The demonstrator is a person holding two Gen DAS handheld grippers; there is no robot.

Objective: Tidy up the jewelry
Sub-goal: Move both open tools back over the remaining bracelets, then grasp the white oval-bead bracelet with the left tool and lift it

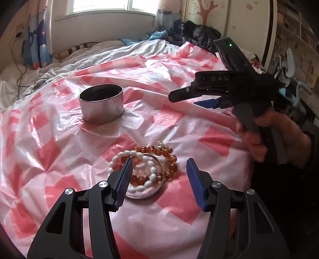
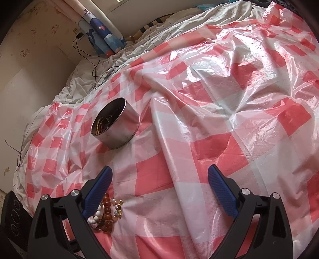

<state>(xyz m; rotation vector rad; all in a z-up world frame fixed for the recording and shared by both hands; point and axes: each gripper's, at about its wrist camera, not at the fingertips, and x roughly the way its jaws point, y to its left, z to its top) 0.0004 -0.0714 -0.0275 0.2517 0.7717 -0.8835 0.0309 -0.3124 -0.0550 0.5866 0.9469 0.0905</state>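
- The white bead bracelet (image 1: 139, 171) and brown bead bracelet (image 1: 165, 159) lie piled on the checked sheet (image 1: 59, 149), near the metal tin (image 1: 101, 103).
- Beads are light, floppy and slippery; pinch across the string.
- The left gripper (image 1: 159, 177) hangs over them, wide open and empty.
- The right gripper (image 2: 159, 191) is open too.
- Only its camera shows a gold chain (image 2: 99, 123) inside the tin.

Home bedroom: rumpled bed (image 1: 123, 49), curtained window (image 1: 101, 6).

The left gripper (image 1: 159, 179) is hanging low with jaws spread wide. The right gripper (image 2: 159, 189) is hovering far right, also gaping
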